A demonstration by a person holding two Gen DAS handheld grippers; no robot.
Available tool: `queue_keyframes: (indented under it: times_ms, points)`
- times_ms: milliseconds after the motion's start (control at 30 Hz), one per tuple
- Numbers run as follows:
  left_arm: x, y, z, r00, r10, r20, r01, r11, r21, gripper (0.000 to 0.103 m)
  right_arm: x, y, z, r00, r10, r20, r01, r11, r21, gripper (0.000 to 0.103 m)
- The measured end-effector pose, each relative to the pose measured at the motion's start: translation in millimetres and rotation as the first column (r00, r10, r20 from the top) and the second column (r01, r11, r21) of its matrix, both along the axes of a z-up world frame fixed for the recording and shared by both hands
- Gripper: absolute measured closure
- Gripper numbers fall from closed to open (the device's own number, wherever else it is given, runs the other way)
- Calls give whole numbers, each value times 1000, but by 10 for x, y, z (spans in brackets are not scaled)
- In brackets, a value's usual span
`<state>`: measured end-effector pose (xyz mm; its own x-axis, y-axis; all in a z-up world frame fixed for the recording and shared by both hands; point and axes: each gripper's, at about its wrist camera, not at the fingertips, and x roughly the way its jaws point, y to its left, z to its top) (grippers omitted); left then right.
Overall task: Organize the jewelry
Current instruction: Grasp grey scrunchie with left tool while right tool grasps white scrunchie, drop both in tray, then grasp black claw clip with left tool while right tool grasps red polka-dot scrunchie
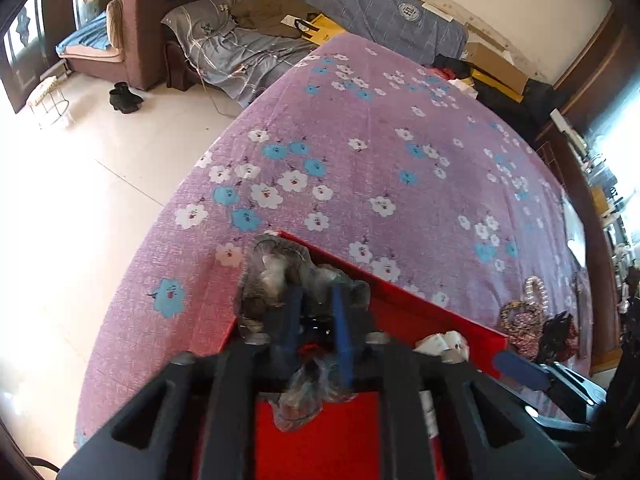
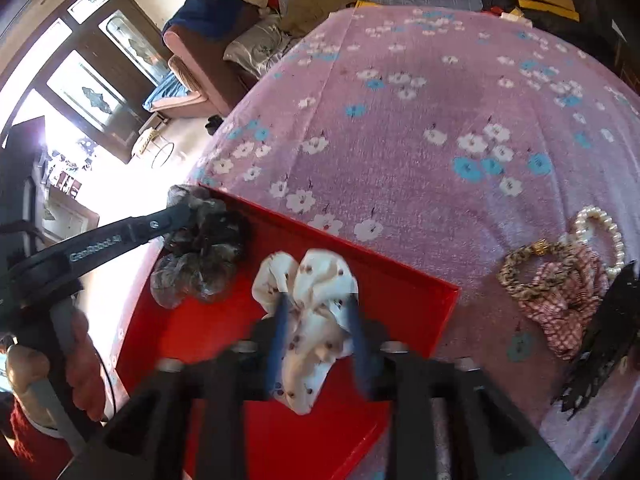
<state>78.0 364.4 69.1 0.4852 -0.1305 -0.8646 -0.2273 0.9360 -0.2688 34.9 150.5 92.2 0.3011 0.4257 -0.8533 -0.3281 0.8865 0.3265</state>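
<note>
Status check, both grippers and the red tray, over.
Left gripper shut on grey scrunchie. Right gripper shut on white scrunchie, over red tray. Nothing blocking.

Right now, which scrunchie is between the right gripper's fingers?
The white dotted scrunchie, over the red tray. The grey sheer one is at the left gripper; the pink checked one lies on the bedspread.

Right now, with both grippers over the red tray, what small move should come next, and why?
Probably open the right gripper and leave the white scrunchie in the red tray: it already hangs over the tray floor, beside the grey scrunchie in the left gripper. The pearl bracelet and plaid scrunchie wait on the bedspread.
</note>
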Motion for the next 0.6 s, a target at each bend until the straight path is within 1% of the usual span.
queue_keyframes:
  times_ms: [33, 100, 167, 200, 233, 300, 367, 400, 467, 600]
  points:
    - [0, -6, 14, 1000, 1, 4, -1, 1000, -4, 72, -34, -31, 59, 1000, -5, 15, 5, 1000, 3, 41]
    - [-41, -30, 68, 1000, -5, 12, 5, 1000, -16, 68, -101, -116, 150, 999, -17, 37, 17, 1000, -2, 41]
    - [-97, -44, 124, 1000, -8, 19, 8, 999, -32, 64, -206, -225, 184, 998, -41, 50, 43, 998, -42, 41]
    - [-145, -45, 157, 1000, -3, 22, 4, 999, -36, 62, -254, -263, 160, 998, -51, 43, 54, 996, -69, 41]
    - [-211, -41, 198, 1000, 3, 28, -2, 999, -39, 62, -308, -295, 94, 998, -55, 17, 57, 994, -91, 41]
    - [-337, -22, 273, 999, 15, 46, -13, 999, -38, 62, -349, -293, -9, 998, -51, -22, 49, 994, -98, 41]
    - [-439, 6, 334, 998, 28, 59, -26, 999, -32, 62, -408, -249, -147, 998, -44, -55, 38, 992, -118, 49]
    - [-500, 24, 367, 997, 37, 67, -36, 999, -22, 62, -400, -232, -174, 997, -45, -64, 37, 992, -124, 63]
    - [-612, 68, 432, 995, 59, 82, -59, 998, 5, 61, -393, -210, -262, 994, -51, -94, 39, 991, -124, 80]
    - [-793, 140, 542, 991, 90, 101, -94, 995, 38, 61, -300, -221, -311, 992, -82, -100, 70, 990, -120, 91]
